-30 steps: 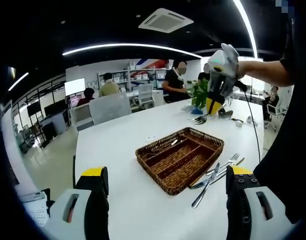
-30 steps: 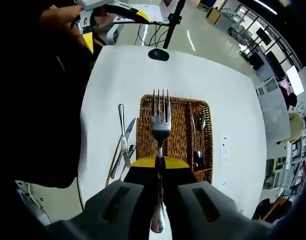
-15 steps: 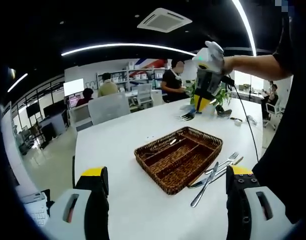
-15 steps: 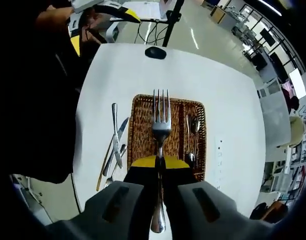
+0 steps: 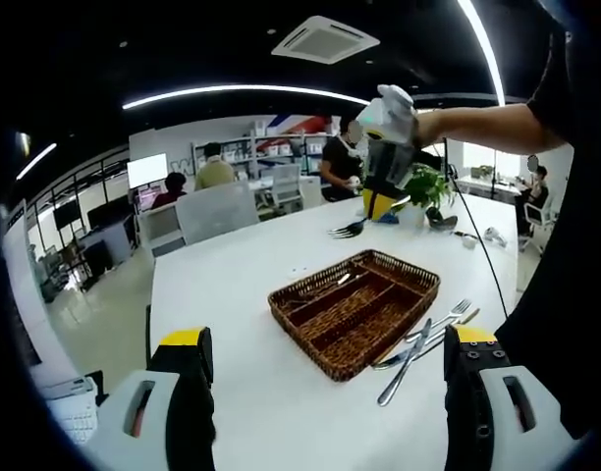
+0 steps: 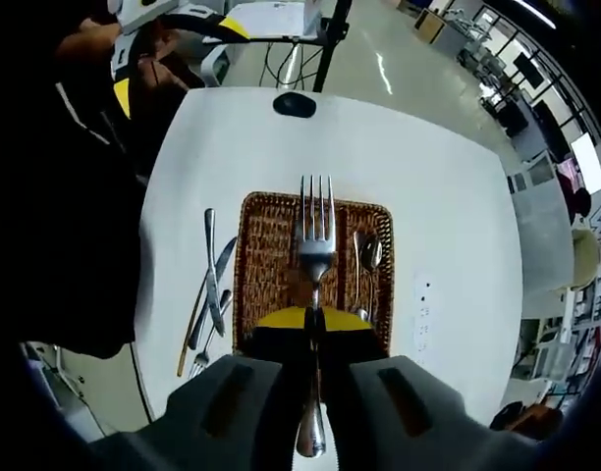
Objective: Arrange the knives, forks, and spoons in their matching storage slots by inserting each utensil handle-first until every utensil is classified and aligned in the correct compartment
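My right gripper (image 6: 314, 316) is shut on a steel fork (image 6: 315, 235), tines pointing away, held high above the brown wicker tray (image 6: 256, 265). Spoons (image 6: 367, 257) lie in the tray's right slot. Loose knives and a fork (image 6: 210, 294) lie on the white table left of the tray. In the left gripper view the tray (image 5: 357, 312) sits ahead on the table with the loose cutlery (image 5: 423, 339) at its right. The right gripper (image 5: 387, 162) hovers above and behind it with the fork (image 5: 352, 229). My left gripper (image 5: 325, 348) is open, low over the table.
A long white table (image 5: 242, 285) carries the tray. A potted plant (image 5: 423, 191) and small items stand at its far end. Office chairs (image 5: 214, 209), desks and several people are beyond. A black mouse-like object (image 6: 294, 104) lies on the table's far edge.
The right gripper has carried the fork higher and further left over the tray, as seen from the left gripper. The left gripper has stayed put.
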`<action>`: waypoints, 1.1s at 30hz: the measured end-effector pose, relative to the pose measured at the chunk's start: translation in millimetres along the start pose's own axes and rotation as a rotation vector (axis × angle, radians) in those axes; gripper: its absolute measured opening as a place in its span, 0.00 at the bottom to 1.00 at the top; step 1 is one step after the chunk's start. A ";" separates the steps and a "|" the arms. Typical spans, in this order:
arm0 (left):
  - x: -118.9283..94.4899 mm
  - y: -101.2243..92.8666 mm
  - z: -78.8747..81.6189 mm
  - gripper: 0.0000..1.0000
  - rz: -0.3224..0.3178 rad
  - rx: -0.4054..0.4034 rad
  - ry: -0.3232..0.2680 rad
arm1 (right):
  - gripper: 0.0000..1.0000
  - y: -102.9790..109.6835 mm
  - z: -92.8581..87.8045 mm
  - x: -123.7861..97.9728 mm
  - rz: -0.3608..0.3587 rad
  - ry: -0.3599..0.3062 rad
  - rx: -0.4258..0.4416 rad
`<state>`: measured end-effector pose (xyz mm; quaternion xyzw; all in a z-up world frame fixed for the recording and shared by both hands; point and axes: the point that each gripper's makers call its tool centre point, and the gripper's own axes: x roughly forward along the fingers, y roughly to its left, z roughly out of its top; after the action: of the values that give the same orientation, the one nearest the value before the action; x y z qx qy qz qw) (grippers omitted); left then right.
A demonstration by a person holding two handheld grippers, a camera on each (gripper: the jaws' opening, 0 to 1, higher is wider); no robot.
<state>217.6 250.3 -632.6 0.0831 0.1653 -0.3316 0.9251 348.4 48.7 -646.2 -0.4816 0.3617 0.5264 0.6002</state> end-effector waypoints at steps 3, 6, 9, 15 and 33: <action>-1.1 0.6 -0.8 1.00 0.003 -0.002 0.002 | 0.00 -7.0 0.0 2.9 0.004 0.002 0.016; -2.2 -0.3 -1.6 1.00 0.003 -0.004 0.004 | 0.00 -16.0 -1.9 6.9 0.005 0.007 0.035; -2.7 -0.7 -2.6 1.00 0.003 -0.005 0.009 | 0.00 -23.9 -3.0 10.6 0.003 0.016 0.056; -2.6 -0.2 -2.1 1.00 -0.002 -0.004 0.010 | 0.00 -37.1 -0.4 17.6 0.006 0.018 0.072; -3.2 -0.8 -1.6 1.00 -0.010 0.001 0.011 | 0.00 -67.0 16.5 31.0 -0.021 0.034 0.047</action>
<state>214.3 252.0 -633.0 0.0848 0.1704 -0.3356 0.9226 418.5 74.5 -657.6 -0.4801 0.3791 0.5030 0.6105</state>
